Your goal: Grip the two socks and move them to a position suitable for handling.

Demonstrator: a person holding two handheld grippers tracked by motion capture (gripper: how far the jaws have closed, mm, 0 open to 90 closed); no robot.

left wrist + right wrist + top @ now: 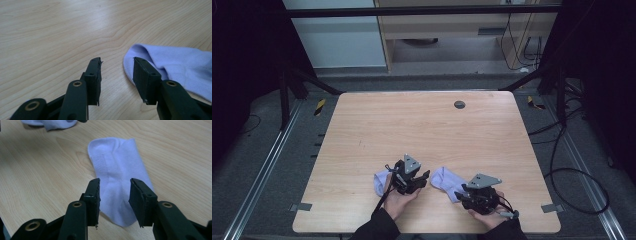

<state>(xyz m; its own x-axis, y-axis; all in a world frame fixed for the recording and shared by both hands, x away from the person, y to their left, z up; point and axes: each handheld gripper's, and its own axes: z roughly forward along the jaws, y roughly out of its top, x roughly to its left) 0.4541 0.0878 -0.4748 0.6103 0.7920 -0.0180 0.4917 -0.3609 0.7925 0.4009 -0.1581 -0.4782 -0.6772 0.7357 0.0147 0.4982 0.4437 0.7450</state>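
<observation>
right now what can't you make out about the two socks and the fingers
- Left sock: high view, the left gripper covers most of it; left gripper view, the frame edge cuts it off.
- Right sock: right gripper view, the fingers hide its near edges; whether they touch the sock is unclear.

Both socks are pale lilac. The sock [120, 177] lying between the right gripper [114, 195]'s black jaws has a finer ribbed weave in a patch on its left half, ahead of the left jaw. The other sock [175, 65], beside and behind the right-hand jaw of the left gripper [117, 72], is the same plain lilac. The jaws carry small brass-coloured rivets. The table [422, 125] under the jaws is light wood with wavy brown grain.
</observation>
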